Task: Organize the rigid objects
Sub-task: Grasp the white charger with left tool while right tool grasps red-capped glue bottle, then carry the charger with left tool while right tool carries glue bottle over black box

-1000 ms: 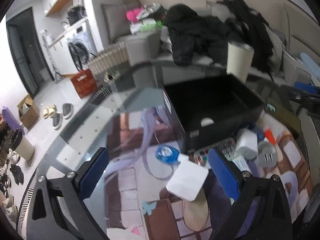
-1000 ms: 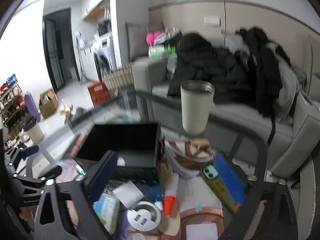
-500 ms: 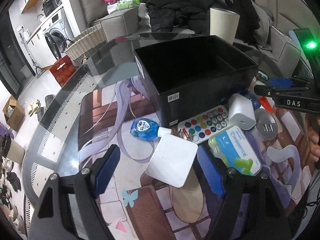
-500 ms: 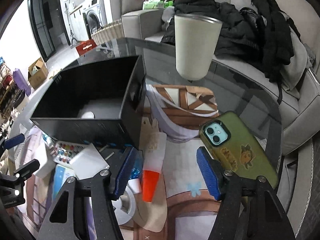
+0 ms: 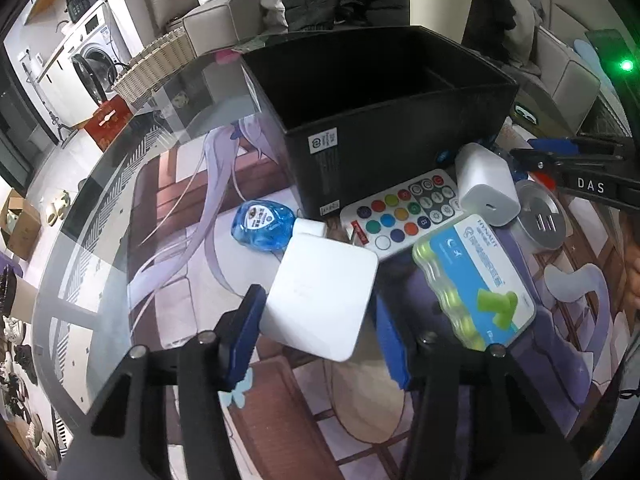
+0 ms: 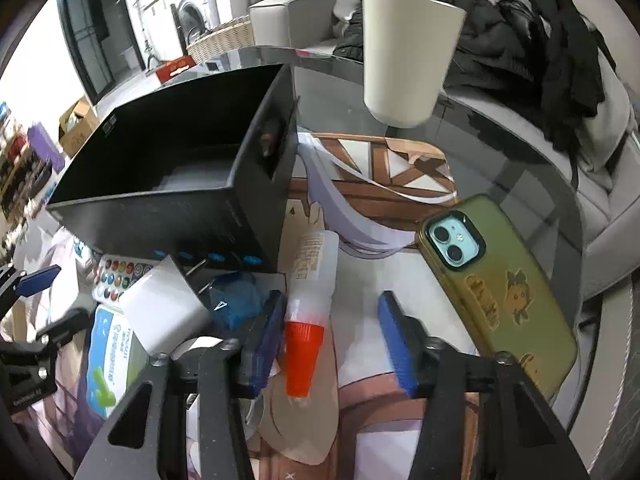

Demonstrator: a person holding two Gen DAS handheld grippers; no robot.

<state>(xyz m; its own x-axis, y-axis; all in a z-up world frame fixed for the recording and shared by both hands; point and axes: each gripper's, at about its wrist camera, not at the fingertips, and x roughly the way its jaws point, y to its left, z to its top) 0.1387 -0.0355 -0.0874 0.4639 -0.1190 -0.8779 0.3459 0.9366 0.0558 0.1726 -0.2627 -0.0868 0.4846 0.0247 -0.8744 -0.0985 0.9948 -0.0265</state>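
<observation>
Early stage: almost everything sits loose on the glass surface, black rectangular storage box looks near empty; something pale on its floor, unclear. Left to right, near side of box: blue translucent plastic case, flat white square box, white remote with coloured buttons, white charger cube, earplug pack. Left gripper fingers open, straddling the white square box, not clamped. Right gripper fingers open around white glue bottle with orange cap. Olive-cased phone far right.
</observation>
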